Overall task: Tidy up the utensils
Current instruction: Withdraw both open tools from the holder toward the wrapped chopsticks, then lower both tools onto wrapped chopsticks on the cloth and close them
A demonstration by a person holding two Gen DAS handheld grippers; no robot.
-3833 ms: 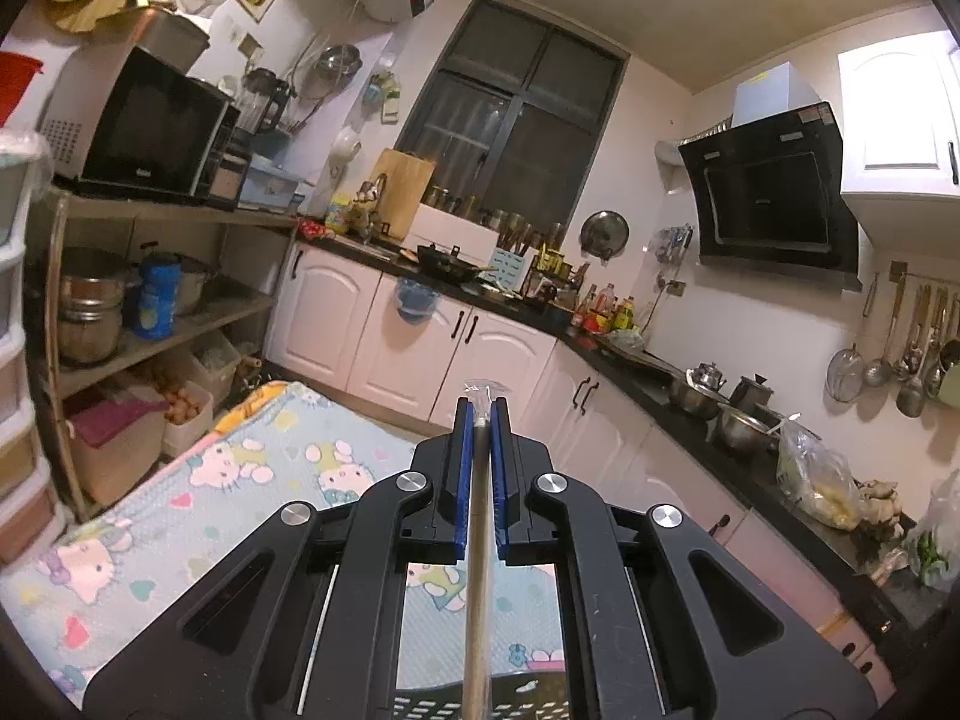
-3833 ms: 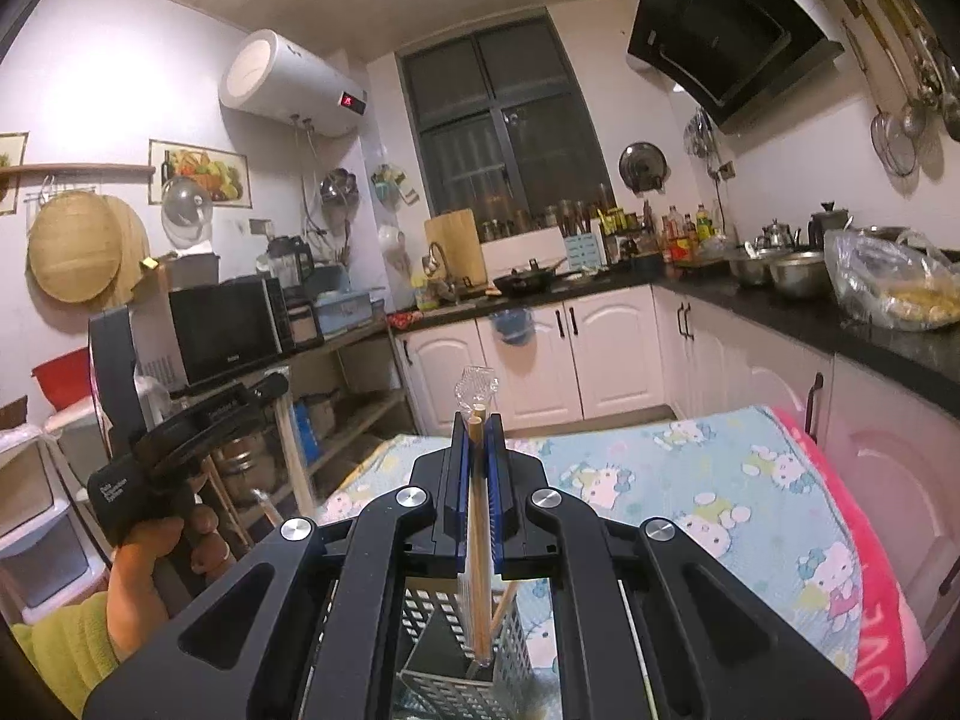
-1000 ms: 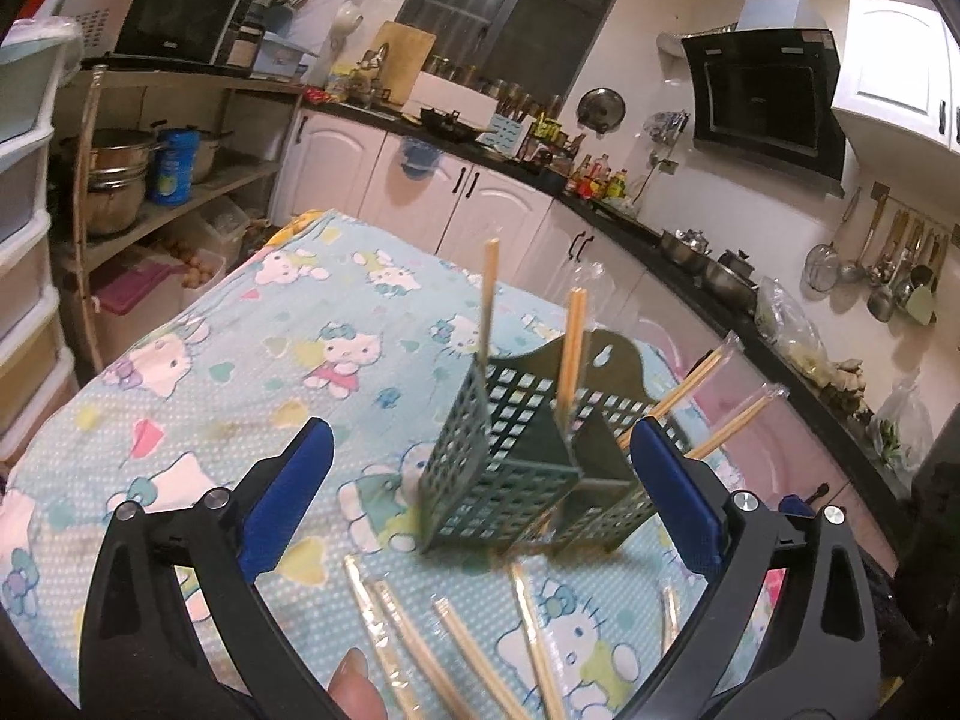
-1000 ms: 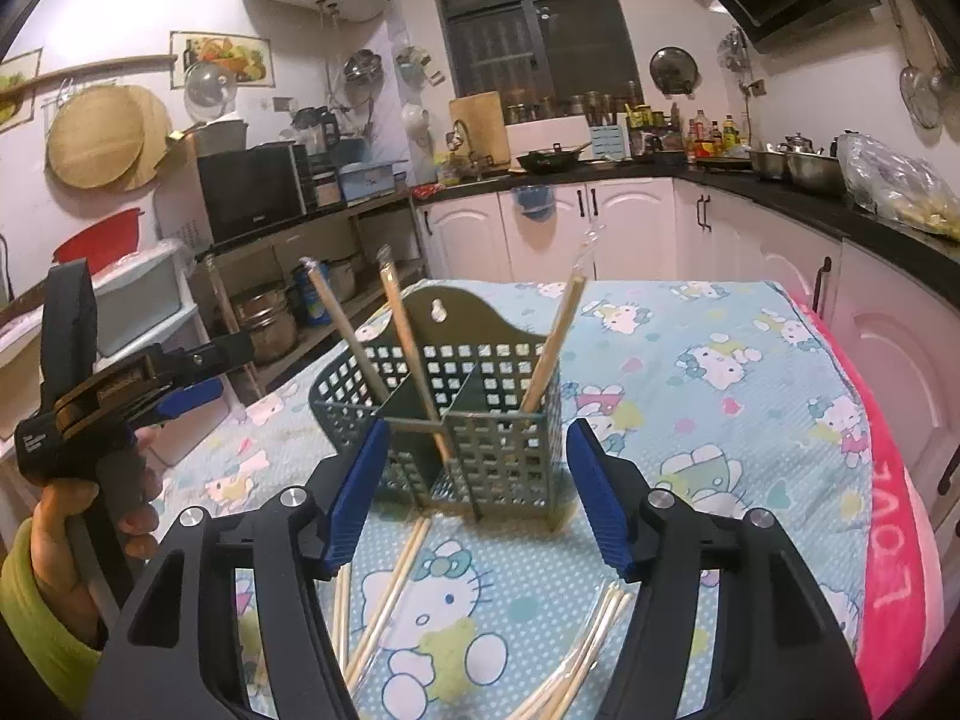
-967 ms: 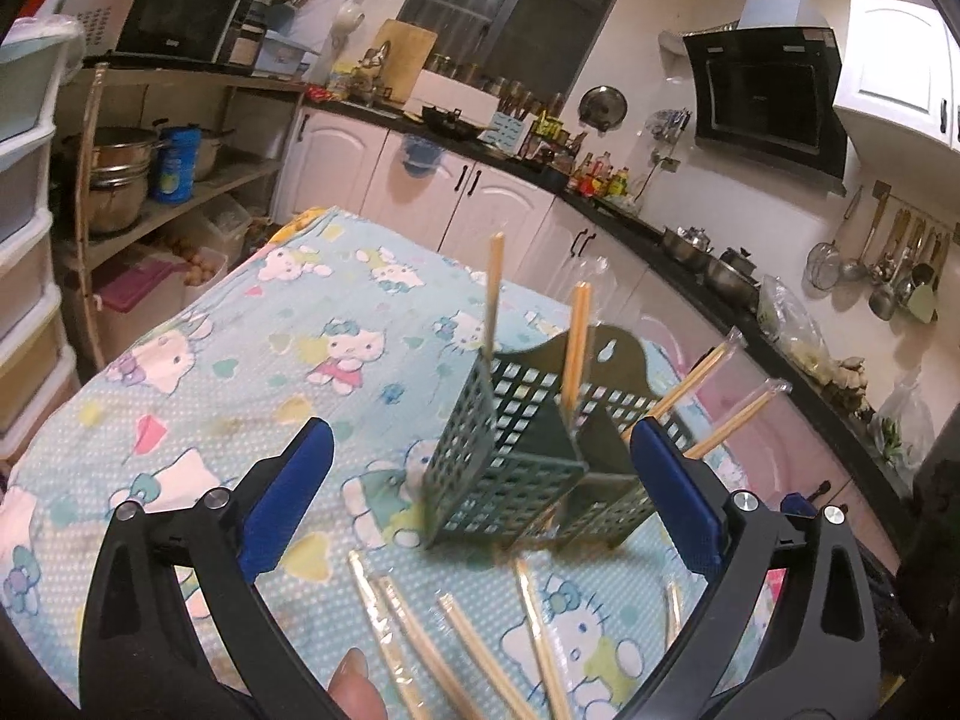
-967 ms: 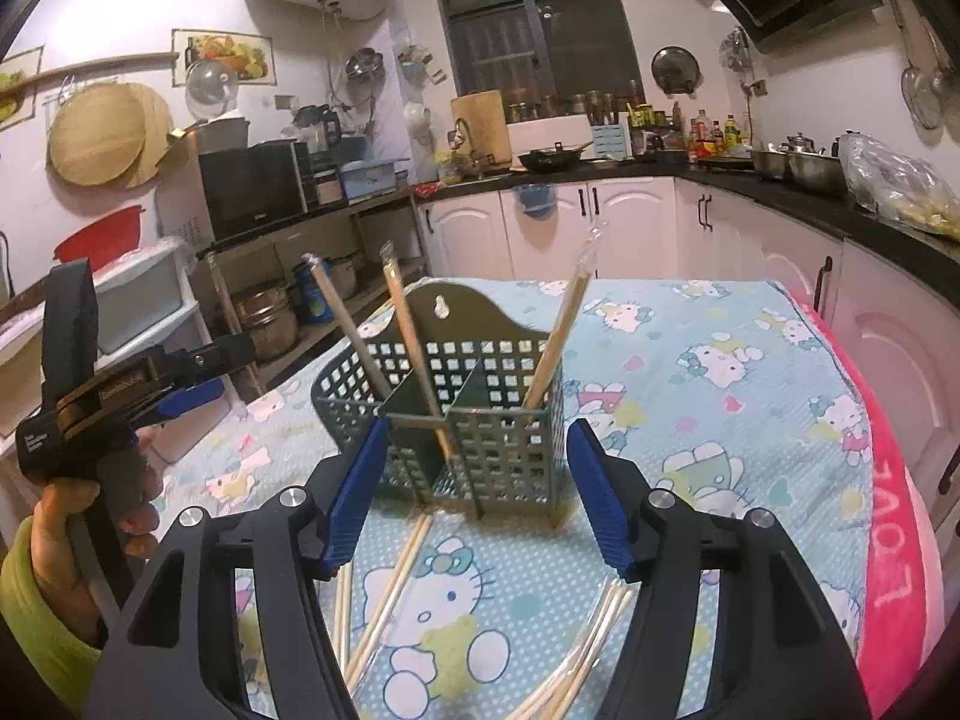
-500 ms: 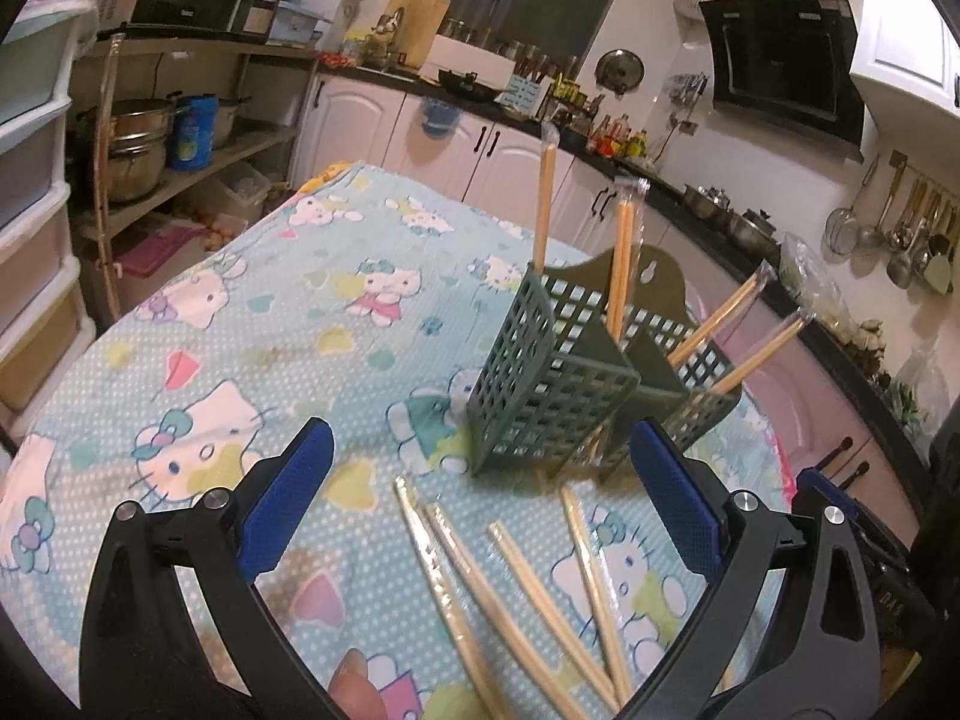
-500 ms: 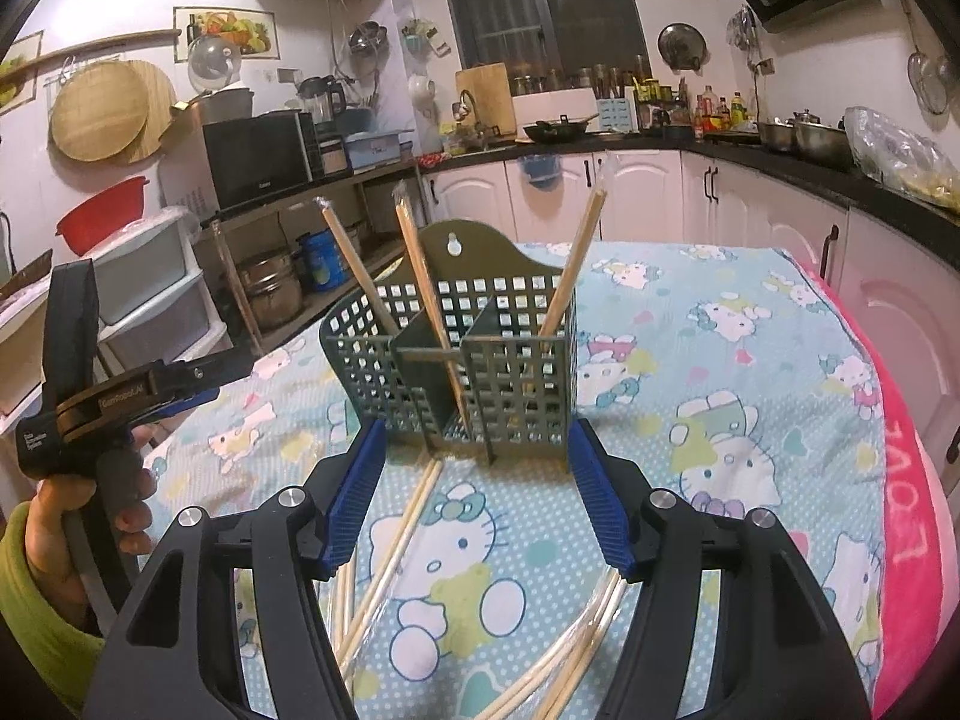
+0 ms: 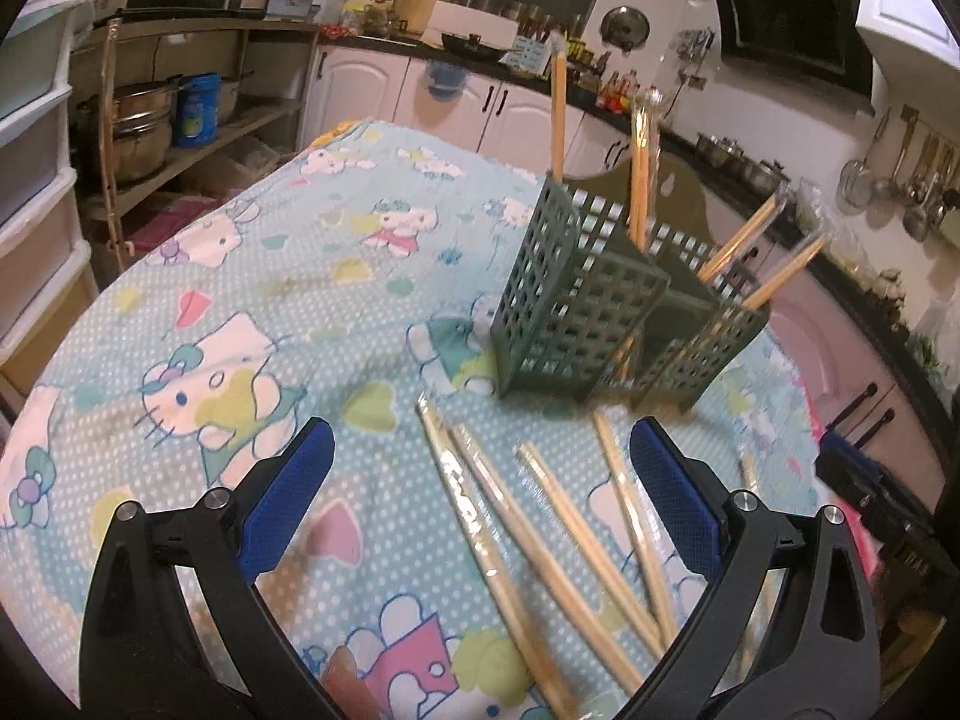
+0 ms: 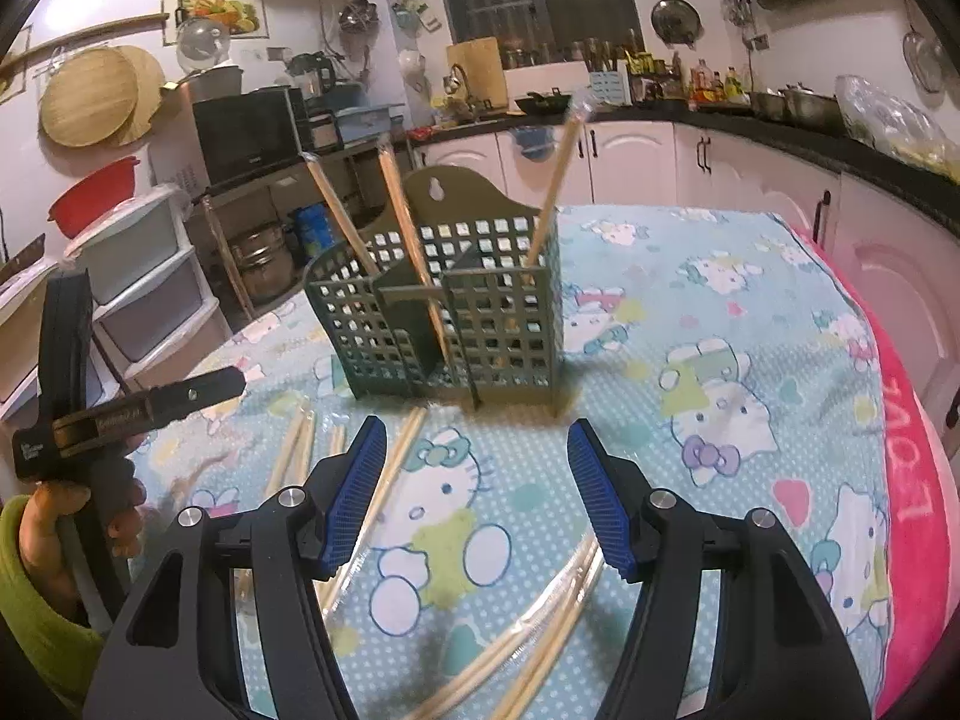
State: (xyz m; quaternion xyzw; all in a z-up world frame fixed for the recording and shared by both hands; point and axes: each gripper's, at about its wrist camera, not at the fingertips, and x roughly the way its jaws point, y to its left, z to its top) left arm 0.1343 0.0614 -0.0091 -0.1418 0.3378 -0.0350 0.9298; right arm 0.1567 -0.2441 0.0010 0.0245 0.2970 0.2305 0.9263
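A dark green slotted utensil holder (image 9: 606, 306) (image 10: 444, 306) stands on the cartoon-cat tablecloth with several wrapped chopstick pairs upright in it. More wrapped chopsticks (image 9: 540, 546) lie loose on the cloth just in front of my left gripper (image 9: 480, 480), which is open and empty above them. My right gripper (image 10: 477, 468) is open too, nothing between its blue pads. Loose chopsticks (image 10: 384, 480) lie under its left finger, and another wrapped pair (image 10: 540, 624) lies below it. The left tool (image 10: 120, 408), held by a hand, shows at the left of the right wrist view.
The cloth-covered table (image 10: 750, 324) has a pink towel edge (image 10: 912, 480) on the right. White cabinets and a dark counter (image 9: 480, 54) run behind it. Shelves with pots (image 9: 144, 120) and plastic drawers (image 10: 138, 288) stand to the left.
Both grippers have sunk toward the table and tilted down, so the holder sits higher in view and more loose chopsticks show. The jaws stayed open.
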